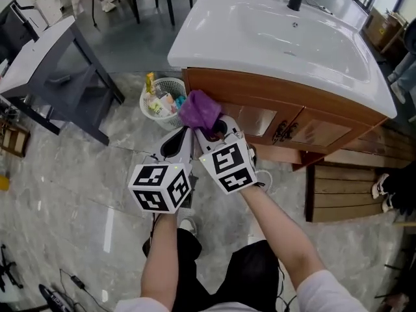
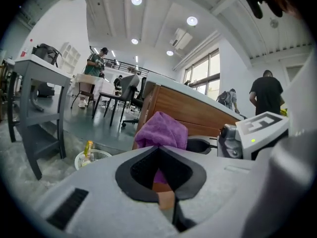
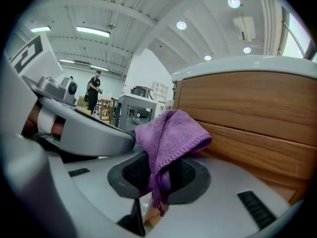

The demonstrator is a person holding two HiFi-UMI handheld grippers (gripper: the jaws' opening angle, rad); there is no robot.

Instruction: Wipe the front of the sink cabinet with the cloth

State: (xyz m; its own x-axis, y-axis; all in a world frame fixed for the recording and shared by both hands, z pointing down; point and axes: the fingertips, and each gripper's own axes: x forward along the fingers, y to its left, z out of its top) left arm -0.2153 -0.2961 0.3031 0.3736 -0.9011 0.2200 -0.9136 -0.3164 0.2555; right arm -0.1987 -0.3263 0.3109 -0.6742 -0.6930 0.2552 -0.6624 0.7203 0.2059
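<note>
A purple cloth (image 1: 198,111) is bunched against the left end of the wooden sink cabinet front (image 1: 305,112), just under the white sink top (image 1: 260,41). My right gripper (image 1: 214,130) is shut on the cloth (image 3: 168,133), which hangs down between its jaws beside the cabinet boards (image 3: 247,128). Close on its left, my left gripper (image 1: 184,135) has its jaws together. In the left gripper view the cloth (image 2: 161,130) shows just beyond my left gripper (image 2: 167,202), next to the right gripper's marker cube (image 2: 260,128).
A white basket (image 1: 159,99) of bottles stands on the floor left of the cabinet. A grey table (image 1: 55,60) is further left. Wooden slats (image 1: 344,194) lie on the floor to the right, with someone's shoe (image 1: 380,187) beside them. People stand in the background.
</note>
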